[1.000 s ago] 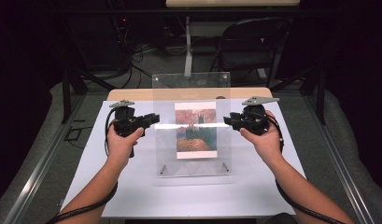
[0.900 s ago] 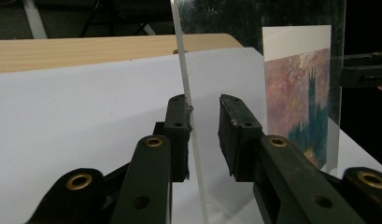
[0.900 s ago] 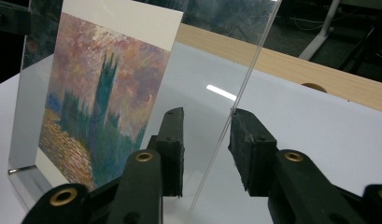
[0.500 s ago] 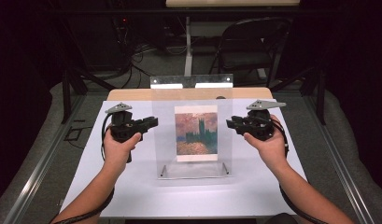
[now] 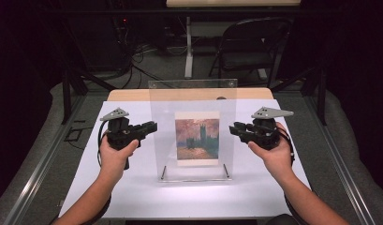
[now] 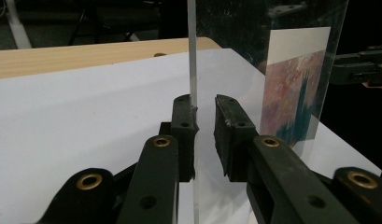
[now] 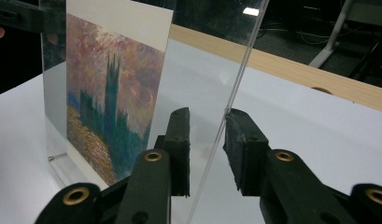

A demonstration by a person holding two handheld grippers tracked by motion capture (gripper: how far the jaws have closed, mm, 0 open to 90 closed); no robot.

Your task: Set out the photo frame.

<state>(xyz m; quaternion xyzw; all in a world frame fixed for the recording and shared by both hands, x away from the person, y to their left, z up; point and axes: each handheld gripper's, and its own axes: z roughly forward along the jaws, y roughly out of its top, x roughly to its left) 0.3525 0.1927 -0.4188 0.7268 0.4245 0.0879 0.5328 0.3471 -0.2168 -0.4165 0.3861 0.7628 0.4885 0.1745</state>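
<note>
While the clear acrylic frame (image 5: pixel 193 129) stands upright near the middle of the white sheet (image 5: pixel 133 197), its broad face is turned toward the person's side of the table and its width runs left to right. A print of a hazy tower scene (image 5: pixel 197 139) sits in the frame, taller than wide, with a white margin above and below. The base of the frame shows two small metal pegs near the sheet.

At the frame's left edge is the left gripper (image 5: pixel 151 126), pointing rightward at it. In the left gripper view the thin edge of the pane (image 6: pixel 192 70) runs between the jaws, touching the left pad, with a gap to the other; the jaws have just been closing but are not yet clamped. At the right edge is the right gripper (image 5: pixel 233 128), pointing leftward. In the right gripper view the pane's edge (image 7: pixel 235 93) stands between the pads, close against the right one, gap on the other side; those jaws have been closing too, not yet gripping.

Beyond the sheet lies the wooden tabletop (image 5: pixel 133 94), and farther back a folding chair (image 5: pixel 247 49).
</note>
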